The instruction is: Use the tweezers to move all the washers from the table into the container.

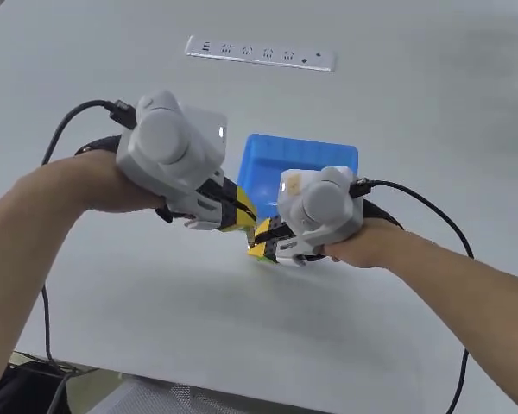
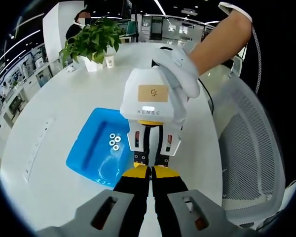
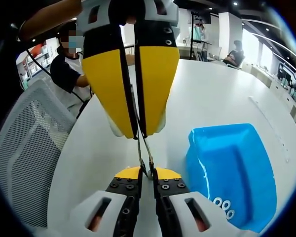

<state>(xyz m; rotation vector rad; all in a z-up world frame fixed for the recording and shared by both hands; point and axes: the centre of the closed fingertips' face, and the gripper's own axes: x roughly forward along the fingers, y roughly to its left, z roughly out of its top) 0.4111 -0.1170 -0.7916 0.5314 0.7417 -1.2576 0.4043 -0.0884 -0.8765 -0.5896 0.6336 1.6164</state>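
head view gives me both grippers brought nose to nose over the white counter, just in front of the blue container. the left gripper comes in from the left in one hand, the right gripper from the right in the other, and their yellow-and-black tips all but touch. in the right gripper view i see the tweezers as two thin metal prongs. they run out from between the left gripper's big yellow jaws above and down into the right gripper's own jaws at the bottom. the left jaws are pressed narrow on the tweezers. the right jaws are also drawn narrow, with the prongs' end pinched between their tips as far as i can make out. in the left gripper view my own jaws sit nearly closed at the bottom, with the right gripper facing them head on. the container sits on the counter just beside the meeting point, and three washers lie together on its floor near one wall. a white power strip lies well beyond it, and a potted plant stands at the counter's far end.
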